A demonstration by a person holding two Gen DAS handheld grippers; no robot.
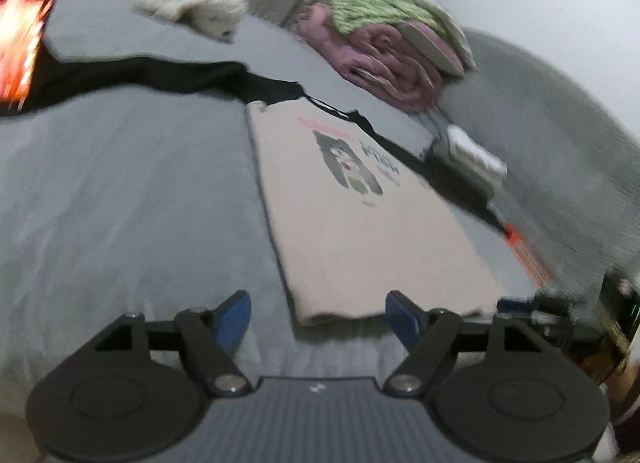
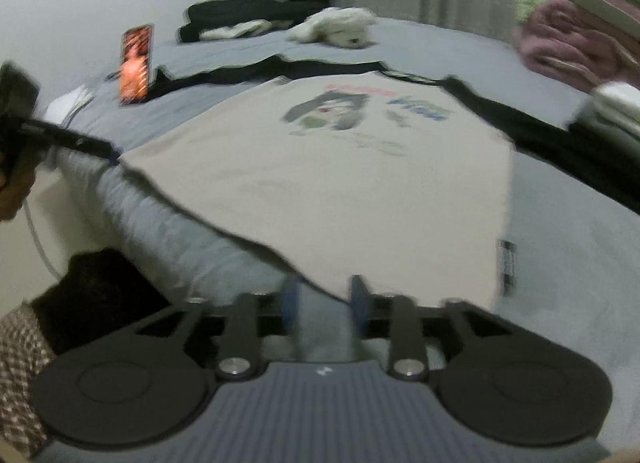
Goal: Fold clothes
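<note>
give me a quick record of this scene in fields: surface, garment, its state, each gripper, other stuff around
surface: bed with grey sheet
garment: beige t-shirt with black sleeves and a cartoon print
garment state: spread flat, print up, sleeves out, not yet folded
left gripper: jaws open, at the shirt's hem, nothing held
right gripper: jaws open but narrower, at the hem near the bed edge, nothing clearly gripped
other items: pink blanket under a green knit, white plush toy, lit phone standing upright

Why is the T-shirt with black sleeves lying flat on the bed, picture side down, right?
Not quite. The T-shirt with black sleeves lies flat on the bed, but picture side up: the right wrist view shows the cartoon print facing upward near the collar.
</note>
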